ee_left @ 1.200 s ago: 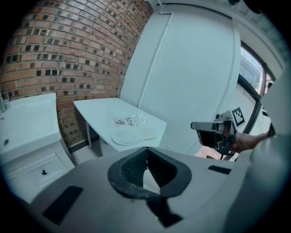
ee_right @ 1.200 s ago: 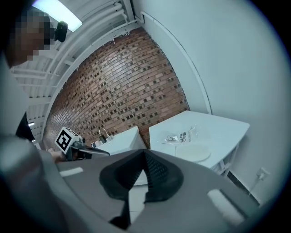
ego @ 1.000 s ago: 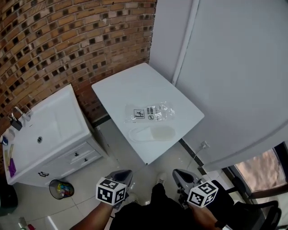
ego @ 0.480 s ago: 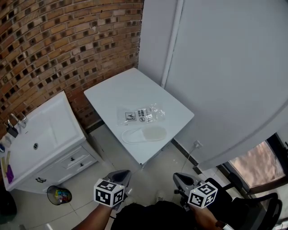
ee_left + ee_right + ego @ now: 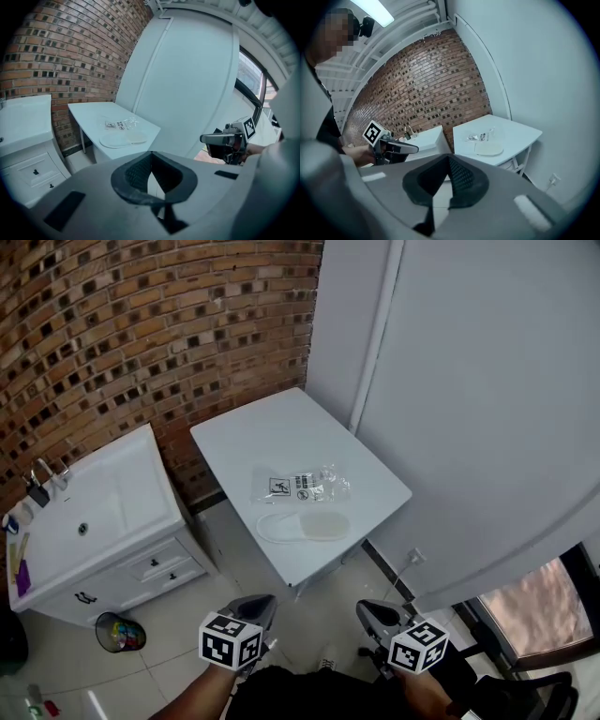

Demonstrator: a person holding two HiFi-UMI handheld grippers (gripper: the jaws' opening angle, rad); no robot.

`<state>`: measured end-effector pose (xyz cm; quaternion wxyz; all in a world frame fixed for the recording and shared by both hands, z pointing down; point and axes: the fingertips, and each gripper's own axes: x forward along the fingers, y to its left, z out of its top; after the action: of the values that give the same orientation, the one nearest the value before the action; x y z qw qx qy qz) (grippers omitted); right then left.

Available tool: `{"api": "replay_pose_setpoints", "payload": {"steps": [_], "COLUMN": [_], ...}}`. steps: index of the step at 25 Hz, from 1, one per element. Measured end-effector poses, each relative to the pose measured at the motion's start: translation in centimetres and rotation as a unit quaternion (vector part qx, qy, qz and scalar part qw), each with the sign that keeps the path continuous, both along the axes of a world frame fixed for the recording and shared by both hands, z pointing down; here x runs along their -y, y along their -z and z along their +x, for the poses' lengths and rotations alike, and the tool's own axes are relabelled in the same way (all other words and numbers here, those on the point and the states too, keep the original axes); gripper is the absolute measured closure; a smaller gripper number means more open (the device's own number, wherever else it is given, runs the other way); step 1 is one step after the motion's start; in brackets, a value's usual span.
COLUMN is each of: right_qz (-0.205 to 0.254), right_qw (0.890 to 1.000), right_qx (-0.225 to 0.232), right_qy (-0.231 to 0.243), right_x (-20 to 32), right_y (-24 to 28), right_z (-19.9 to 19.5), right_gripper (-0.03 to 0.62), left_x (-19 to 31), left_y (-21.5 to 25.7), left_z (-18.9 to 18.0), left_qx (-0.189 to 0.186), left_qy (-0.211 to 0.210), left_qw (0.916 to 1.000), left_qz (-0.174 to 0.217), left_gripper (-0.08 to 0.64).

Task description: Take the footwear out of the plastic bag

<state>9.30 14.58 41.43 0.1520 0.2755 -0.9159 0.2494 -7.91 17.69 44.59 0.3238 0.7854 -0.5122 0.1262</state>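
A pale slipper (image 5: 305,525) lies flat on the white table (image 5: 253,437), near its front edge. Just behind it lies a clear plastic bag (image 5: 303,487) with printed labels, crumpled and seemingly empty. Both show small in the left gripper view, the slipper (image 5: 123,138) in front of the bag (image 5: 121,124), and in the right gripper view too, slipper (image 5: 489,149) and bag (image 5: 483,135). My left gripper (image 5: 251,613) and right gripper (image 5: 375,615) hang low at the bottom of the head view, well short of the table. Both are shut with nothing in them.
A white washbasin cabinet (image 5: 94,521) with a tap stands left of the table against the brick wall (image 5: 141,334). A small bin (image 5: 120,632) sits on the tiled floor beside it. A white wall (image 5: 487,409) runs along the right, with a socket and cable (image 5: 412,559) low down.
The head view has shifted a little, so the table sits slightly differently in the picture. Both grippers stay shut at the bottom edge. Slipper and bag have not moved on the table.
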Motion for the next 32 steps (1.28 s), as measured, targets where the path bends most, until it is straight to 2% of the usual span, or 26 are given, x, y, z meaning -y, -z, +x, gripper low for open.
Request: {"api": "replay_pose_setpoints", "payload": {"steps": [11,32], "right_qz": [0.009,0.009], "right_qw": [1.000,1.000], "right_qx": [0.002,-0.006], "right_qy": [0.021,0.026], "right_x": [1.1,1.3], "right_y": [-0.2,-0.6], "right_z": [0.3,0.7], "right_gripper": [0.592,0.592], "left_x": [-1.6,0.1], "left_y": [0.2,0.4], "left_z": [0.9,0.7], "left_qx": [0.025,0.030], "left_qy": [0.001,0.004], "left_qw": [0.9996,0.9995], "left_qz": [-0.013,-0.009], "left_gripper": [0.554,0.552]}}
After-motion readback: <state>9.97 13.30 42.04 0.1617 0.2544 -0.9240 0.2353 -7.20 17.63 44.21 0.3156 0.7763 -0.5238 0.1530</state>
